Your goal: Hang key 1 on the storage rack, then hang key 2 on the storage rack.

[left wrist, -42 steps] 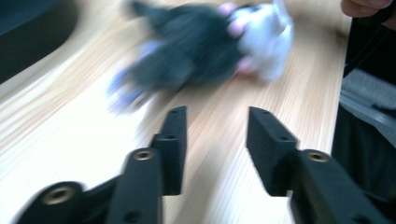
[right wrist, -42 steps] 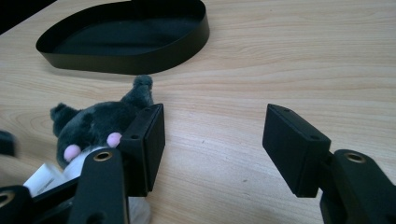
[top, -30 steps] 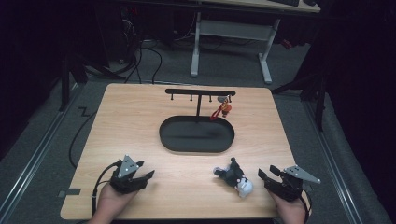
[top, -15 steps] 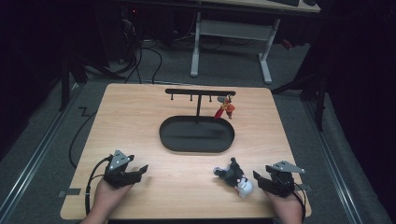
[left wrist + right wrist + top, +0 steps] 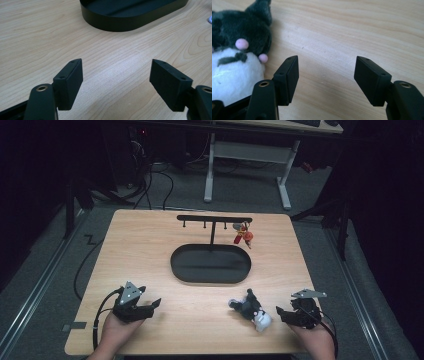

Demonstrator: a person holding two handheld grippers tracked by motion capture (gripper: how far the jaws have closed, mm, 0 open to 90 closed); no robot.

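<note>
A small black-and-white plush toy [image 5: 251, 310] lies on the wooden table [image 5: 150, 250] near the front right; in the right gripper view the plush toy [image 5: 235, 57] sits just left of the jaws, not between them. My right gripper [image 5: 283, 313] rests right of the toy, open, its jaws having just been opening with bare wood between them [image 5: 325, 72]. My left gripper [image 5: 152, 306] lies at the front left, open, its jaws also just opened further over bare wood [image 5: 116, 75]. A black oval tray [image 5: 210, 263] sits mid-table, its wall [image 5: 130, 20] ahead of the left jaws.
Behind the tray stands a black hook rack [image 5: 214, 219] with a red keychain [image 5: 243, 236] hanging at its right end. Cables trail off the table's front left corner. A white-legged desk [image 5: 247, 150] stands on the floor beyond the table.
Both grippers' jaws stand wider apart than before. The right hand has shifted slightly at the front right; the left hand has settled a little lower at the front left. The plush toy lies where it was.
</note>
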